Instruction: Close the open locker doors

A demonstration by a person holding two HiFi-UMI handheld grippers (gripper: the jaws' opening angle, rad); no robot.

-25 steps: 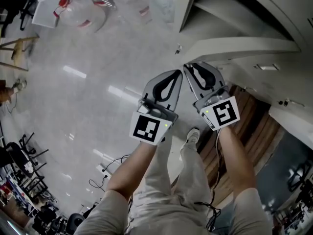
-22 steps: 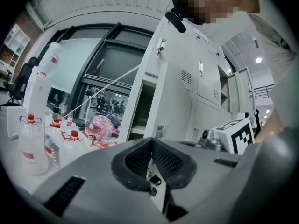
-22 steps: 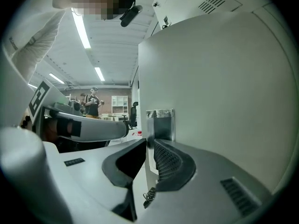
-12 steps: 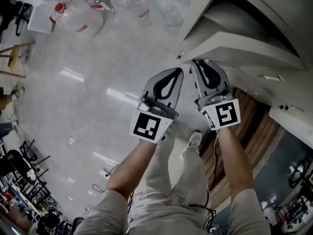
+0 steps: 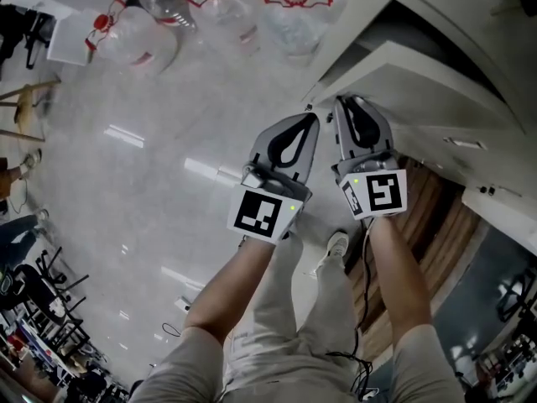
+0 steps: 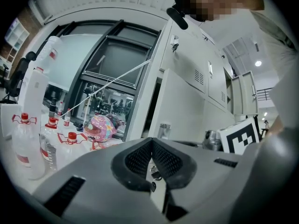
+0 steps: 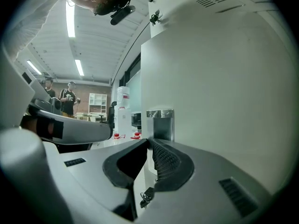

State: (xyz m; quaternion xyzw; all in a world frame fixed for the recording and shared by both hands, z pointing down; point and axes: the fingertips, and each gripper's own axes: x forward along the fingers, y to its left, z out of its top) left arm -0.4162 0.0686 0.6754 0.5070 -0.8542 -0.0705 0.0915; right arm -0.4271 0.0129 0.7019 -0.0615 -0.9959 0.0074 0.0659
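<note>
Head view: clear bottles [image 5: 143,28] with red caps are seen on the floor at the upper left. Well to their right, the left tool [image 5: 310,120] is held with its jaws together and nothing gripped. The right tool [image 5: 340,102], its jaws just closed to narrow with nothing between them, is set at the free edge of the open locker door [image 5: 419,74], by its latch plate [image 7: 160,125].

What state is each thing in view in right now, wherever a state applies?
Locker door: open, swung out from its locker.
Right gripper: shut, fingers just closed in, nothing between them, tips by the door's latch edge.
Left gripper: shut, empty, beside that edge.
Water jugs: upright, red caps on.
</note>
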